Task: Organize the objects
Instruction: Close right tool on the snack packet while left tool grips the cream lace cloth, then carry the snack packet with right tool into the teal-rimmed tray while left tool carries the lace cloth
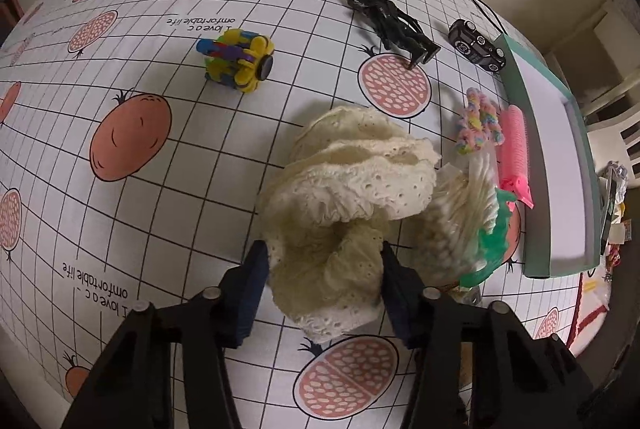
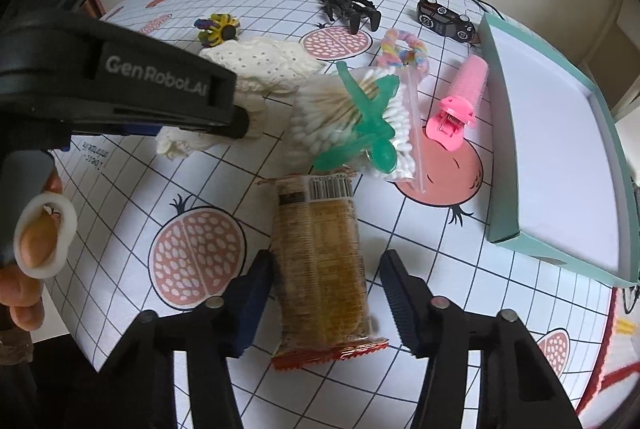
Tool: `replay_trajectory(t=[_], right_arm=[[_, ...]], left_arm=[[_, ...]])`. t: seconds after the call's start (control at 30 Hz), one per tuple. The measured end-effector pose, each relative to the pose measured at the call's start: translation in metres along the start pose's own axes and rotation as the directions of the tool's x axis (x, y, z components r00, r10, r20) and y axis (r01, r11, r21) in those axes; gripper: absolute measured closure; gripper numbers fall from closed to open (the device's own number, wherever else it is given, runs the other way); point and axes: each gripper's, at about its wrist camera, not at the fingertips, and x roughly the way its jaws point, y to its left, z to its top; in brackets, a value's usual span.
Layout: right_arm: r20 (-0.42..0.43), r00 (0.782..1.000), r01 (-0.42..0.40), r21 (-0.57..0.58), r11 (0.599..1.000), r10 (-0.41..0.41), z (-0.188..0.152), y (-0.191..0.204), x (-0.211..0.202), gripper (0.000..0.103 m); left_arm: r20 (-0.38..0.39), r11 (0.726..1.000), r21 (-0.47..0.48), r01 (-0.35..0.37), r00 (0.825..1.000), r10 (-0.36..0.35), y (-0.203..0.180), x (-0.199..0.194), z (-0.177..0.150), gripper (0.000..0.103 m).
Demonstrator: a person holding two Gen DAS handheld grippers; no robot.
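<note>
Scrunchie (image 1: pixel 340 197): cream lace, on tablecloth (image 1: pixel 120 229), touching cotton-swab bag (image 1: pixel 460 213).
L gripper (image 1: pixel 322 287): fingers pinching scrunchie's near end.
R gripper (image 2: pixel 326 289): fingers spread, astride snack bar (image 2: pixel 320 261); left pad touching wrapper, right apart.
Tray (image 2: pixel 504 149): teal rim, right of pink clip (image 2: pixel 460 101).

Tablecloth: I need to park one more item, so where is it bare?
Free: the tablecloth left of the cream scrunchie, below the yellow toy; also inside the teal tray. Crowded: between scrunchie and tray, where cotton swabs, pink clip and snack bar cluster.
</note>
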Motion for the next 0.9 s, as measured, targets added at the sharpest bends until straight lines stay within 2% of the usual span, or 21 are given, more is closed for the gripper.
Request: replay_trajectory(t=[0.13, 0.2, 0.5, 0.77, 0.9], right_arm=[[0.002, 1.0, 0.001, 0.0, 1.0, -0.001, -0.002, 0.004, -0.005, 0.057], [0.003, 1.0, 0.0, 0.0, 1.0, 0.0, -0.002, 0.0, 0.006, 0.062], [-0.001, 1.0, -0.023, -0.003, 1.0, 0.023, 0.005, -0.005, 0.013, 0.064], [0.034, 0.997, -0.073, 0.024, 0.997, 0.072, 0.007, -0.007, -0.002, 0.064], [0.075, 0.993, -0.092, 0.035, 0.995, 0.09, 0.007, -0.009, -0.015, 0.064]], left_arm=[[0.003, 1.0, -0.001, -0.008, 1.0, 0.008, 0.003, -0.001, 0.0, 0.06], [0.004, 1.0, 0.001, -0.015, 1.0, 0.015, 0.004, -0.002, -0.001, 0.066], [0.007, 1.0, 0.002, -0.01, 1.0, 0.01, 0.008, -0.005, 0.002, 0.08], [0.041, 1.0, 0.002, 0.004, 0.999, -0.004, 0.013, -0.018, 0.004, 0.085], [0.081, 0.999, -0.013, 0.036, 0.996, -0.035, 0.015, -0.023, 0.008, 0.086]])
